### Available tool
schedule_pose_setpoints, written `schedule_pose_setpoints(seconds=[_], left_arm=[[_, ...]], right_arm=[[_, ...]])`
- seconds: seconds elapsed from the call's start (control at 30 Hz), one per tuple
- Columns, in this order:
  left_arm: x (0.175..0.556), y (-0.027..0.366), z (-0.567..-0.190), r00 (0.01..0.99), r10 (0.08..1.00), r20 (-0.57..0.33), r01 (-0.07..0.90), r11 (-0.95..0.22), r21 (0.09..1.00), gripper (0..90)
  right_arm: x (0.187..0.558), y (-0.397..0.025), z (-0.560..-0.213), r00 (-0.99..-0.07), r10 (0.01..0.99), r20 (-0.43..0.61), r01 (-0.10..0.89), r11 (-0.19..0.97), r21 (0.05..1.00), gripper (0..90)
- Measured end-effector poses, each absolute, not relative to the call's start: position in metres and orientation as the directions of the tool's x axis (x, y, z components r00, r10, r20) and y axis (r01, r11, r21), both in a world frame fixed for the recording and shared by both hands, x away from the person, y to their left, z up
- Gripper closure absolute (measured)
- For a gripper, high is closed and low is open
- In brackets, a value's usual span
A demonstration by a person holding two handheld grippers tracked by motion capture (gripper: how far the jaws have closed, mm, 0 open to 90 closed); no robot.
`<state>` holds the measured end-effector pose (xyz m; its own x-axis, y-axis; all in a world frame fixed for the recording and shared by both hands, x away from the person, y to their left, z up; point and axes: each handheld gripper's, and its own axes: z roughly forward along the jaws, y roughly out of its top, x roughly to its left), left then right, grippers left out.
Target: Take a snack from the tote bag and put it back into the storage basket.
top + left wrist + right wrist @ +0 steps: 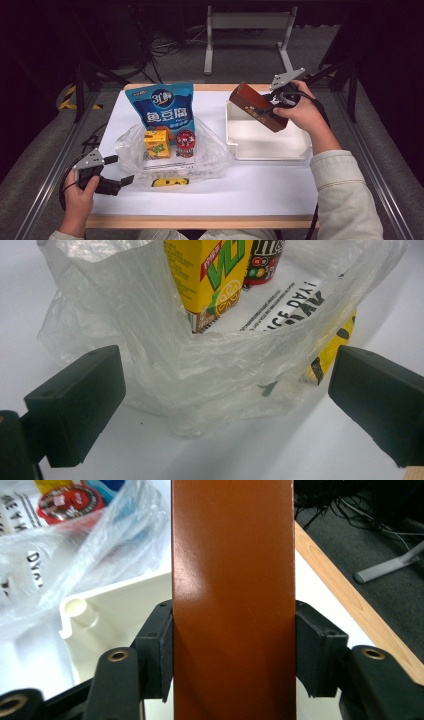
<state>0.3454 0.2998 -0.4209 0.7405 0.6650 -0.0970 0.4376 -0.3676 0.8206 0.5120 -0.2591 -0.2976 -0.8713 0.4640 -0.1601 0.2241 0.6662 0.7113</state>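
Right gripper (274, 102): my fingers pinch the brown box (257, 106) by its long sides, tilted above the white tray (270, 150), right of centre in the high view.
Left gripper (120, 170): fingers spread wide at lower left, facing the plastic bag (200, 370) rim, touching nothing.
Bag contents: yellow carton (156, 142), red tub (185, 141).
Doing it well: I'd keep the pinch firm, swing the box towards the bag's mouth, and let the left fingers hold the rim open.

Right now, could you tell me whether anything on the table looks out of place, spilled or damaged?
Nothing looks spilled or broken. The brown box is tilted only because the right gripper holds it above the white tray. The clear plastic bag lies crumpled and open around the yellow carton and red can, both upright.
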Motion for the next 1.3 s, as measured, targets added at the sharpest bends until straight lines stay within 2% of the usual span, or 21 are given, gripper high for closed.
schedule_pose_setpoints(seconds=[1.3], left_arm=[[0.345,0.3,-0.421,0.738,0.67,-0.084,0.436,-0.378,0.817,2.4]], right_arm=[[0.536,-0.275,-0.352,-0.848,0.497,-0.184,0.314,0.751,0.58,42.7]])
